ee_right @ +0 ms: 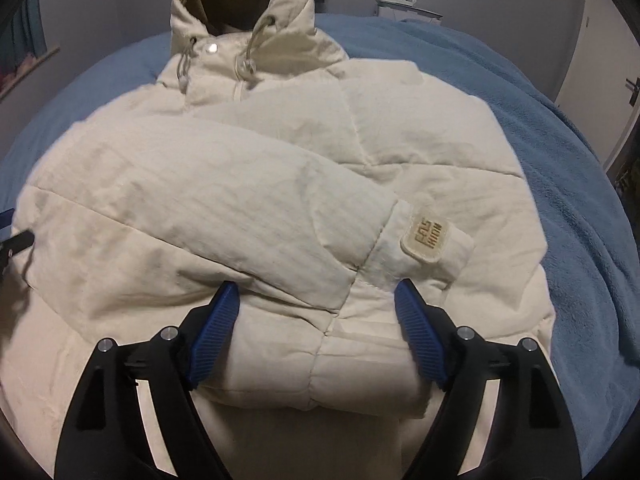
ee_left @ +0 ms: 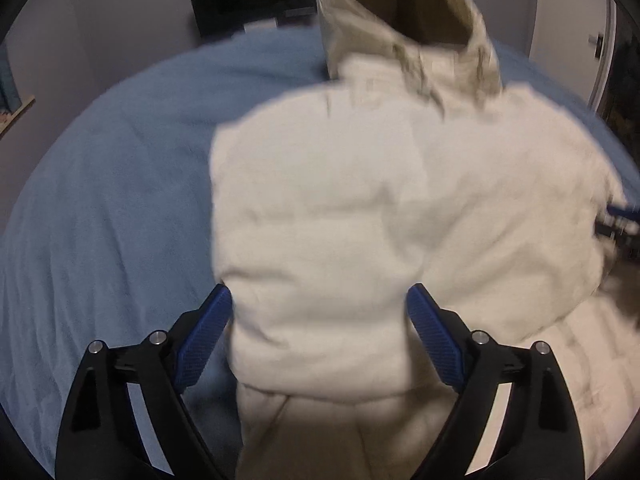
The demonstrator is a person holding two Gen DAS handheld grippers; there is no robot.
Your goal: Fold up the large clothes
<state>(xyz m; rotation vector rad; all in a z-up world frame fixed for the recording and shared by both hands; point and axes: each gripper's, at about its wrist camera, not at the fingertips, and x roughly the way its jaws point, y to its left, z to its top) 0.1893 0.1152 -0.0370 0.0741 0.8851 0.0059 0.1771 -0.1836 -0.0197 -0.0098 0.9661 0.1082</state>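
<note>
A cream puffer jacket point(ee_right: 280, 184) with a hood point(ee_right: 240, 12) lies front up on a blue blanket. One sleeve point(ee_right: 224, 200) is folded across the chest, its cuff with a tan patch point(ee_right: 426, 242) at the right. My right gripper point(ee_right: 316, 300) is open, its blue pads either side of the jacket's lower front. In the left wrist view the jacket point(ee_left: 360, 208) is blurred; my left gripper point(ee_left: 320, 300) is open with padded fabric between its fingers. The right gripper shows at the edge of the left wrist view point(ee_left: 618, 220).
The blue blanket point(ee_left: 112, 200) covers the bed around the jacket, also showing in the right wrist view point(ee_right: 560, 160). A dark screen point(ee_left: 248, 0) stands behind the bed. A white router point(ee_right: 400, 0) and a door point(ee_right: 600, 60) are at the far right.
</note>
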